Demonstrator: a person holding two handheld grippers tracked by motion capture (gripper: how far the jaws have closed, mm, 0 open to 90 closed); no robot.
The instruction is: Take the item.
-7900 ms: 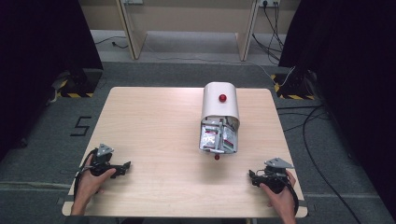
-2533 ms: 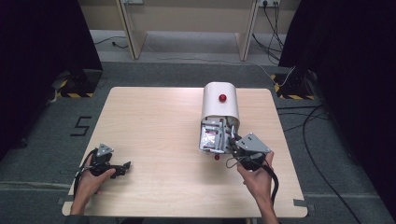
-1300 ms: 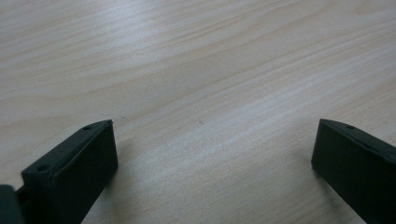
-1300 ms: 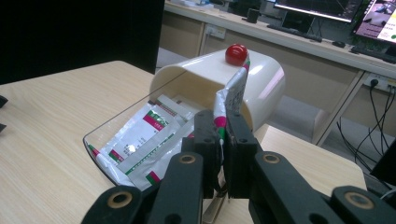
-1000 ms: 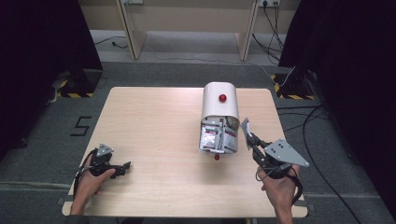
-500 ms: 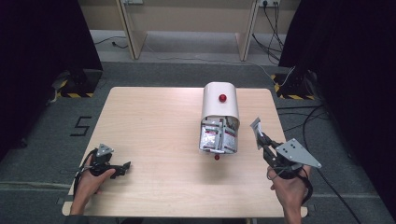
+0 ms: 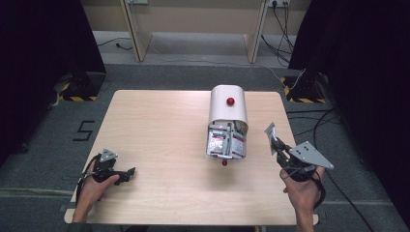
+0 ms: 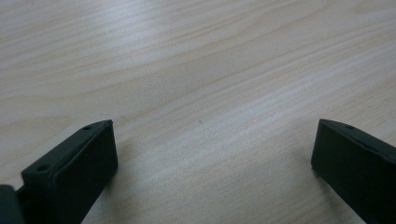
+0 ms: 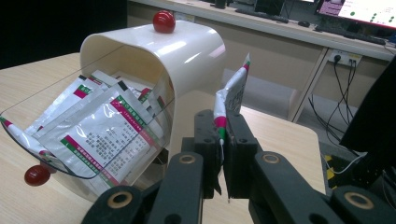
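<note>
The right gripper (image 7: 275, 145) pinches one sachet (image 9: 232, 95) upright between closed jaws, just right of the single white dispenser (image 7: 227, 108), which holds several more sachets (image 9: 100, 128). The left gripper (image 7: 126, 172) rests on the near left of the table (image 7: 159, 125), jaws wide apart.

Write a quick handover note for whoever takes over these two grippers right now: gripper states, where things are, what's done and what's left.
Right gripper: shut on one white sachet with red and green print, held upright above the table's right side, clear of the container.
Left gripper: open, holding nothing, low over the light wooden table near its front left corner.
Cream arched container with a red knob on top: mid-table, its clear flap with a red knob tipped open, more sachets inside.
Done: one sachet is out of the container.
Left, as a guess: set this sachet down, then possibly take out more and close the flap.
</note>
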